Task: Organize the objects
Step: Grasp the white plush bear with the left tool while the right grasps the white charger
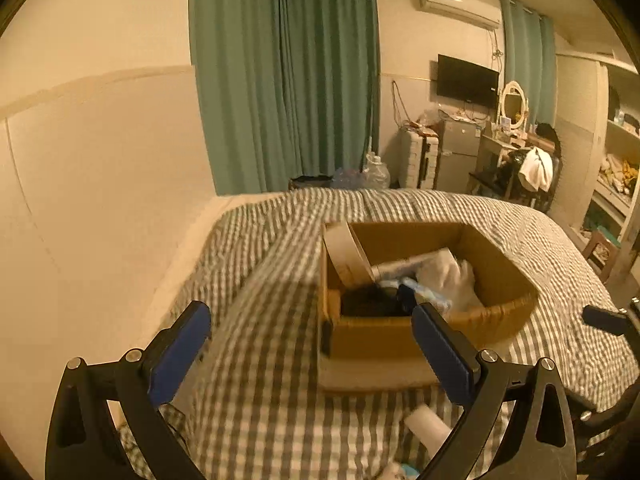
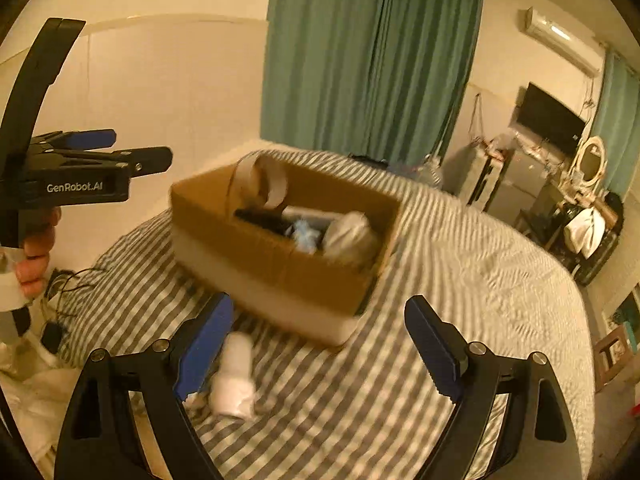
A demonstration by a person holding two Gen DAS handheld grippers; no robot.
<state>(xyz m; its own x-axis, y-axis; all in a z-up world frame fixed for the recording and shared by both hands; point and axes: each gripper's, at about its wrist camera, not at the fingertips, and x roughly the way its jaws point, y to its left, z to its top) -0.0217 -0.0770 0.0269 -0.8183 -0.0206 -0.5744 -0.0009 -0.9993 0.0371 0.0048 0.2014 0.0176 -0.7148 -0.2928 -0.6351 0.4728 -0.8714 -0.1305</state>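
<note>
An open cardboard box [image 1: 496,320] sits on a bed with a grey-and-white checked cover [image 1: 260,380]. In it lie a roll of tape [image 1: 346,252], a dark object, a white bag [image 1: 448,276] and a blue item. It also shows in the right wrist view [image 2: 256,248]. A white cylinder [image 2: 234,376] lies on the cover in front of the box, seen in the left wrist view too [image 1: 426,428]. My left gripper [image 1: 312,344] is open and empty, hovering before the box; it shows at the left of the right wrist view [image 2: 120,148]. My right gripper [image 2: 320,336] is open and empty above the cover.
A cream wall [image 1: 100,180] runs along the bed's left side. Green curtains [image 1: 288,80] hang behind. A small fridge [image 1: 456,156], a dresser with an oval mirror [image 1: 514,106], a wall TV [image 1: 466,80] and shelves [image 1: 618,168] stand at the far right. Cables [image 2: 60,292] lie at the bed's left.
</note>
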